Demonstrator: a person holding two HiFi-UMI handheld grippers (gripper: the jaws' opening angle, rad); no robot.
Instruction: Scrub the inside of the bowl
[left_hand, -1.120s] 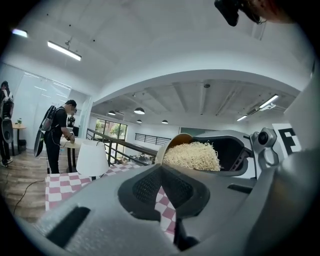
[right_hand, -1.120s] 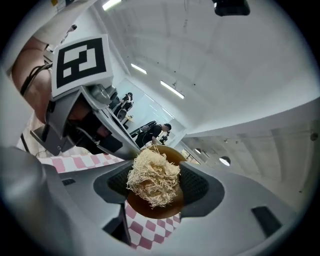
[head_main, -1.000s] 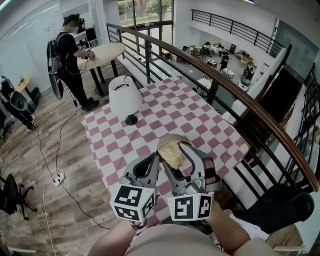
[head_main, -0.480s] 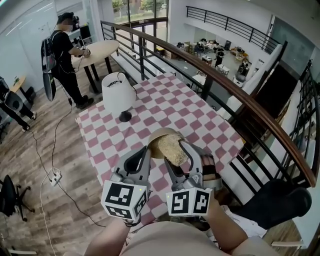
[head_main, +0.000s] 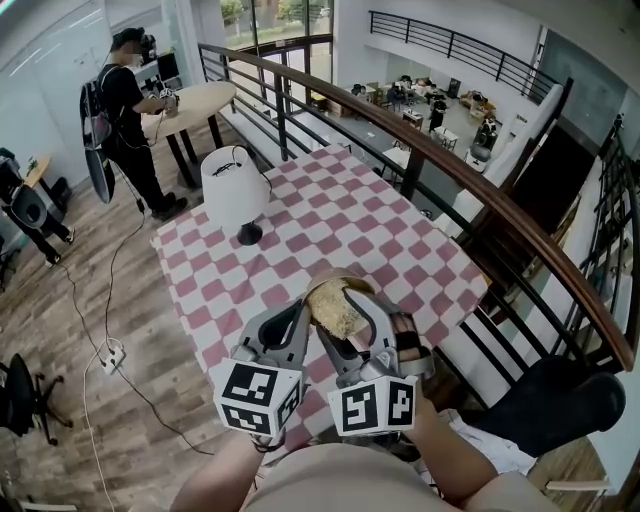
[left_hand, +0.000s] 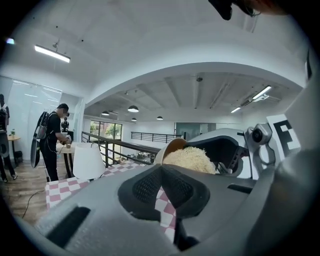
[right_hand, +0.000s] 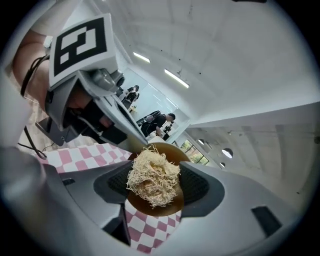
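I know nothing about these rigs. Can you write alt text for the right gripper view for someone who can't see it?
The right hand-held gripper clamps a straw-coloured scrubbing pad and holds it inside a tilted brown bowl. The left hand-held gripper reaches in from the upper left to the bowl's rim. A red-and-white checked tablecloth lies below.
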